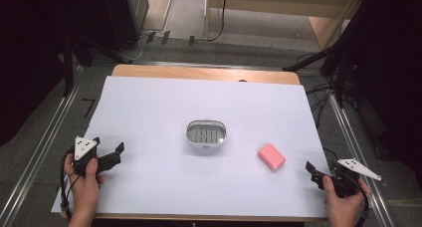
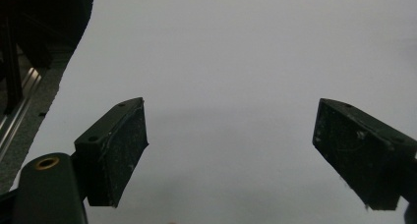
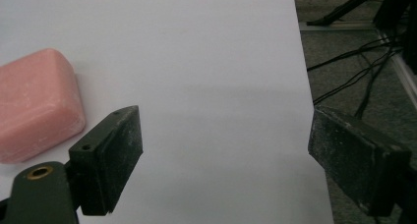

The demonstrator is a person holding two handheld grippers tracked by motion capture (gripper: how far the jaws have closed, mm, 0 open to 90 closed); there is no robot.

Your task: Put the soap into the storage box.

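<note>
Seen from the high view: a white sheet [image 1: 164, 107] over a wooden table [image 1: 204, 73], with a small grey-white slotted dish [image 1: 206, 136] at mid-sheet and a pink soap bar [image 1: 271, 157] lying flat to its right, apart from it, nearer the front edge. Left gripper [image 1: 110, 152] held low at the front left corner in a hand [image 1: 84, 179], jaws spread wide with nothing between them — confirmed in the left gripper view [image 2: 230, 155], where bare white sheet lies between the two black pads. Right gripper [image 1: 314, 171] at the front right edge, gripped by the other hand [image 1: 343, 199], likewise wide open and empty; in the right gripper view [image 3: 223, 160] soap bar beside the left-hand jaw, cut off by the frame edge, not touching any pad. Hard to tell whether the dish holds anything beneath its slots. Black cables [image 3: 354, 71] on the floor past the sheet's right border, partly hidden behind the jaw.
</note>
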